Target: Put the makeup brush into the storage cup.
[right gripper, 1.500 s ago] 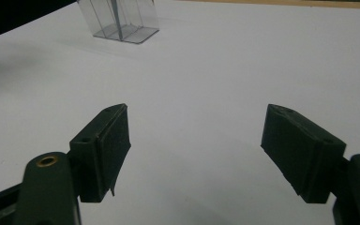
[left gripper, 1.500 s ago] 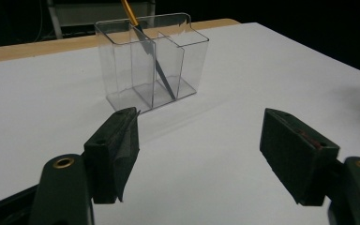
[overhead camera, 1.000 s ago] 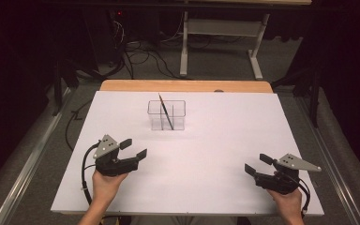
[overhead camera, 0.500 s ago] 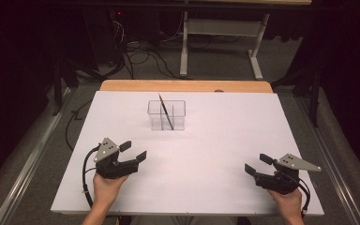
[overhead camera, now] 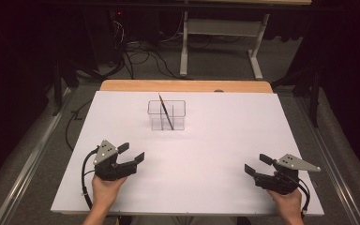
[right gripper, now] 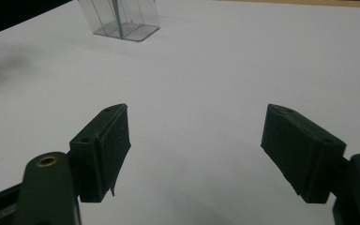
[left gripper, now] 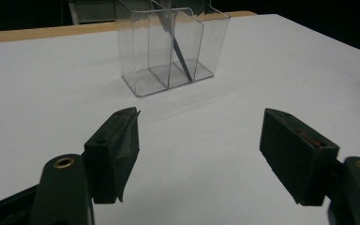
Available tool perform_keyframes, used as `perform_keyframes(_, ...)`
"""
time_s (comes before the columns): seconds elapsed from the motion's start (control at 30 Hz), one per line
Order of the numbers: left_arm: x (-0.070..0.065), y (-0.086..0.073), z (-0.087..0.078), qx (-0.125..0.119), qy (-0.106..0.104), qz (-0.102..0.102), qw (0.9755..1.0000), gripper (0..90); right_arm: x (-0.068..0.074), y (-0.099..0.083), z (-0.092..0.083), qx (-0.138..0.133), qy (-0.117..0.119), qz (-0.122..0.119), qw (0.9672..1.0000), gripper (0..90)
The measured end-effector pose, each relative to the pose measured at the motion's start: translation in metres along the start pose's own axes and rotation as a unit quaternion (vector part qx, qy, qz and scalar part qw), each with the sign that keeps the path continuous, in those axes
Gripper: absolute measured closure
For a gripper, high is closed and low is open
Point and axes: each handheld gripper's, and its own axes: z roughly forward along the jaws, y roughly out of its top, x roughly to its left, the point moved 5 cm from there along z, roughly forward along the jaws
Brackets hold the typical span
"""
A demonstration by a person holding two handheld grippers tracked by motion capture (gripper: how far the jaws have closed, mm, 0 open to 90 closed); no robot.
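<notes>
A clear plastic holder (overhead camera: 167, 115) with several compartments stands on the white table top (overhead camera: 215, 136), toward the back and left of centre. A thin dark pencil-like stick (overhead camera: 165, 111) leans inside it. My left gripper (overhead camera: 131, 152) rests near the front left, open and empty, jaws pointing right and toward the holder (left gripper: 168, 44); the stick (left gripper: 180, 54) shows in a middle compartment. My right gripper (overhead camera: 257, 165) sits at the front right, open and empty, jaws pointing left. In the right gripper view the holder (right gripper: 122, 18) stands far off at the upper left.
A wooden strip (overhead camera: 187, 86) borders the table's far edge. Beyond it are a grey floor, loose cables (overhead camera: 140, 56) and a white metal frame (overhead camera: 215, 33). A metal rail (overhead camera: 23, 173) runs along the left side.
The left gripper has shifted slightly toward the front of the table. The right gripper has kept still.
</notes>
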Motion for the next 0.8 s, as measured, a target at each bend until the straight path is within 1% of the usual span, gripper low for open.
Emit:
perform_keyframes(0.07, 0.0010, -0.0010, 0.0005, 0.000, 0.000, -0.004, 1.0000, 29.0, -0.0006, -0.0001, 0.0005, 0.001, -0.001, -0.001, 1.0000, 25.6)
perform_keyframes(0.27, 0.0010, -0.0029, 0.0012, 0.004, 0.000, -0.004, 1.0000, 28.9, -0.0009, -0.0005, 0.0009, 0.002, -0.003, -0.001, 1.0000, 25.6)
perform_keyframes(0.4, 0.0013, -0.0056, 0.0040, 0.012, -0.001, -0.004, 0.9999, 28.9, -0.0010, -0.0009, 0.0019, 0.004, -0.005, 0.002, 1.0000, 25.6)
perform_keyframes(0.5, 0.0029, -0.0078, 0.0058, 0.019, 0.002, -0.001, 0.9998, 28.9, -0.0010, -0.0010, 0.0018, 0.005, -0.006, 0.001, 1.0000, 25.6)
perform_keyframes(0.67, 0.0059, -0.0083, 0.0061, 0.018, 0.003, -0.010, 0.9998, 29.0, -0.0021, -0.0013, 0.0017, 0.005, -0.007, 0.004, 1.0000, 25.6)
perform_keyframes(0.8, 0.0058, -0.0089, 0.0058, 0.017, 0.002, -0.013, 0.9998, 29.0, -0.0015, -0.0012, 0.0021, 0.005, -0.006, 0.003, 1.0000, 25.6)
